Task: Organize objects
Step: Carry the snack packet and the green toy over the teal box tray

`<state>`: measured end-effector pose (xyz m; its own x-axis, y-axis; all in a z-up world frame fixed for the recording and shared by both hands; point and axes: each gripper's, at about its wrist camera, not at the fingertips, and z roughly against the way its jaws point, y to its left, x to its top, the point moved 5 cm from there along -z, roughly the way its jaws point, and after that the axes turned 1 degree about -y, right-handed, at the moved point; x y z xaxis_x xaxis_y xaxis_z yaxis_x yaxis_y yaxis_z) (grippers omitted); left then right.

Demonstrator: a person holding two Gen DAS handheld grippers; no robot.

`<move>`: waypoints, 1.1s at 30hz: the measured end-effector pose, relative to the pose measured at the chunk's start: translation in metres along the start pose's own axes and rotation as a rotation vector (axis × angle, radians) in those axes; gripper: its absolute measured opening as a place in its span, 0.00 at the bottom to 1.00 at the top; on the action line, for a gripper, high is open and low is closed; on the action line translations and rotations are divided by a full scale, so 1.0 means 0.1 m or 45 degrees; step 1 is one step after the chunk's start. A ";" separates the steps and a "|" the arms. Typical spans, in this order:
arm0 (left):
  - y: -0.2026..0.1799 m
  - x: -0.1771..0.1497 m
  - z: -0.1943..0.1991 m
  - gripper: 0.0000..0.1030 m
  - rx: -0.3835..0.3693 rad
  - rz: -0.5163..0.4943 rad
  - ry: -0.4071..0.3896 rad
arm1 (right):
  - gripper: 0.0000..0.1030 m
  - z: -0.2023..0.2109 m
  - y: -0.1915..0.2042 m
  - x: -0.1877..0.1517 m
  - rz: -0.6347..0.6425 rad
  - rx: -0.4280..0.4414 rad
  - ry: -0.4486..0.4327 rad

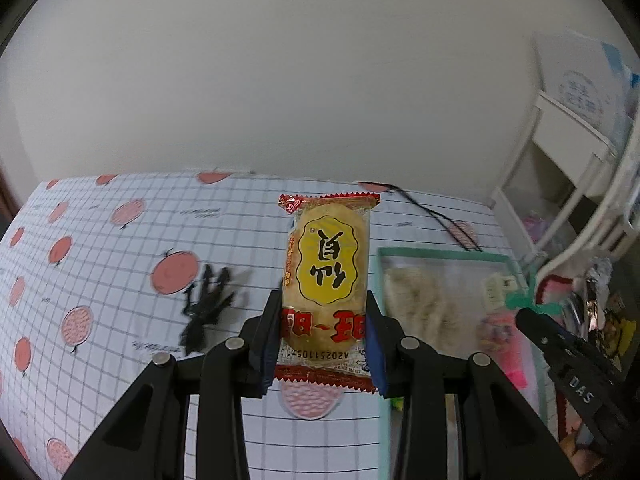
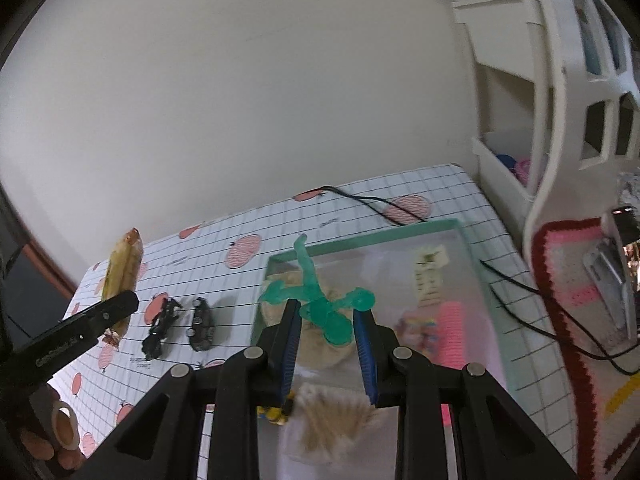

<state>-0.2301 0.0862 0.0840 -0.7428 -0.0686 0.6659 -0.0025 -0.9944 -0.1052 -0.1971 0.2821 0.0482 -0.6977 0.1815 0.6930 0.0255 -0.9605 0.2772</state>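
While your left gripper [image 1: 323, 344] clamps the rice cracker packet [image 1: 326, 280] above the tablecloth and your right gripper [image 2: 326, 344] pinches the green figure [image 2: 324, 304] over the teal-rimmed bin [image 2: 460, 228], lower both in next

I see a tabletop [image 2: 360, 188] with a white cloth on it, all grid lines and red round fruits. Two small black toy cars [image 2: 180, 326] lie side by side on the cloth. Beside them sits a clear box with a green rim [image 2: 362, 236]. A thin black cord [image 2: 372, 202] runs across the far part of the tabletop.
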 end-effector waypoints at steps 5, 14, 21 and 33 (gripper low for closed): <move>-0.27 -0.05 -0.04 0.37 -0.069 -0.039 0.012 | 0.28 0.02 -0.13 0.01 -0.016 -0.021 -0.004; -0.59 -0.11 -0.17 0.37 -0.145 -0.098 0.017 | 0.28 0.01 -0.28 0.01 -0.022 -0.054 -0.014; -0.74 -0.18 -0.30 0.38 -0.162 -0.163 0.028 | 0.28 -0.06 -0.33 -0.03 -0.030 -0.069 0.008; -0.82 -0.37 -0.62 0.38 -0.186 -0.171 0.116 | 0.28 -0.28 -0.36 -0.14 -0.018 -0.080 0.076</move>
<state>-0.2439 0.1752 0.0224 -0.7866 0.0781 0.6126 -0.1978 -0.9716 -0.1302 -0.2081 0.3078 0.0097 -0.7392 0.1838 0.6479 -0.0281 -0.9696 0.2431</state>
